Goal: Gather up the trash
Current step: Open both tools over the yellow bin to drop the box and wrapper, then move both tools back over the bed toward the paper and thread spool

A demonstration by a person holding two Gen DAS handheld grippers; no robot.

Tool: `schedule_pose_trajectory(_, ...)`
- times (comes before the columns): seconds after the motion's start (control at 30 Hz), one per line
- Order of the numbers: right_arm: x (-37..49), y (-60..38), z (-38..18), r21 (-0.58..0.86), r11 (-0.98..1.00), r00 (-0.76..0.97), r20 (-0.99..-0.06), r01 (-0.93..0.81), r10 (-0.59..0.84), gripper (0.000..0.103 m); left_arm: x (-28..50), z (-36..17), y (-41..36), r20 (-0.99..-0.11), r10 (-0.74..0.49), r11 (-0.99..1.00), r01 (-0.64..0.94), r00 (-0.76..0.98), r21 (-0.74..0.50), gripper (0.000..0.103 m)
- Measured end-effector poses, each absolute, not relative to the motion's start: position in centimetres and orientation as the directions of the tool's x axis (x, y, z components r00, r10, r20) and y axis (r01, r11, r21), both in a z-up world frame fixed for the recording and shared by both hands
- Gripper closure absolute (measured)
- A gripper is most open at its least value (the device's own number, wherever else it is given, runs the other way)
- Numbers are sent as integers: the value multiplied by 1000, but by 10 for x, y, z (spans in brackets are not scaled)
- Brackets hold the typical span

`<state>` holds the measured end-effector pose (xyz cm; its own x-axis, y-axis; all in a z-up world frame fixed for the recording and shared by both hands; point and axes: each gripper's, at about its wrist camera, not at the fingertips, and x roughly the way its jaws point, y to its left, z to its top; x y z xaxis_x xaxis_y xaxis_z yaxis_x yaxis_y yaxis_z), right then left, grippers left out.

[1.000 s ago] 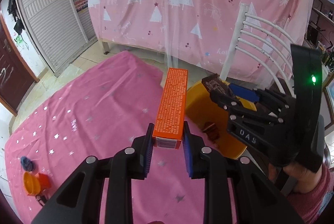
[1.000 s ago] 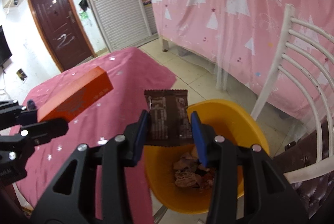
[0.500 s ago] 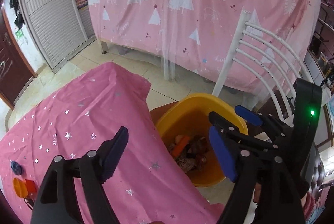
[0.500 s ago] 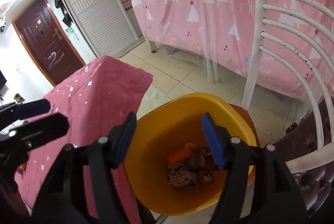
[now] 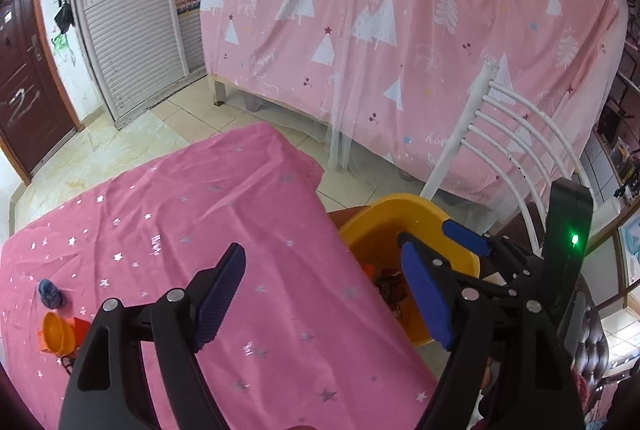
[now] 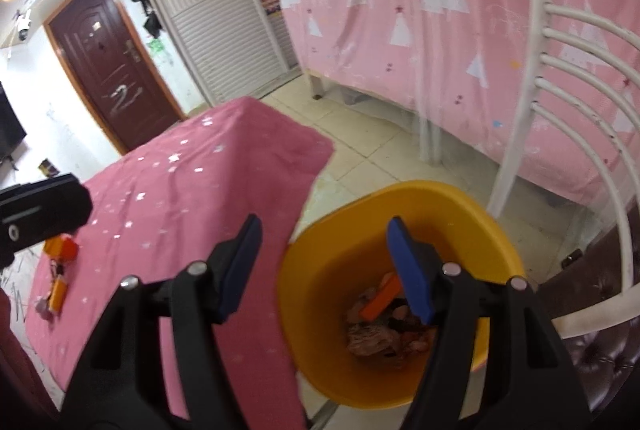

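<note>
A yellow bin (image 6: 472, 213) stands beside the pink star-print table (image 6: 192, 197) and holds an orange box (image 6: 380, 302) on crumpled wrappers (image 6: 370, 341). My right gripper (image 6: 326, 266) is open and empty, above the bin's left rim. My left gripper (image 5: 324, 294) is open and empty over the table's edge near the bin (image 5: 384, 213). The right gripper (image 5: 466, 234) shows in the left wrist view over the bin.
A white chair (image 6: 576, 77) stands behind the bin. A pink curtain (image 5: 400, 9) hangs beyond. Small orange and blue items (image 5: 56, 330) lie at the table's left side, also in the right wrist view (image 6: 60, 250). A brown door (image 6: 108, 61) is far left.
Both grippers opened and let go. The orange box and the brown wrapper dropped into the bin. Both grippers then drew back and up from the bin.
</note>
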<state>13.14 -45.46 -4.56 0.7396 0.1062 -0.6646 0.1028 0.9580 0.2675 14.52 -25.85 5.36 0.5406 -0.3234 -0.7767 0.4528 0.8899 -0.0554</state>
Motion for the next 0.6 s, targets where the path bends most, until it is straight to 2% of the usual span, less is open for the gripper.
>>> schedule_pose_trajectory(0.47,137,-366,-12,203,978,740,-649,-55,177,40,142,82,-156,-731,-285,937,340,620,-77,28)
schedule_pose_trajectory(0.6,135,-336,-5,184,977,733,-648,-112,206,37,140,85,-122,-722,-262,951,297,641,-81,28)
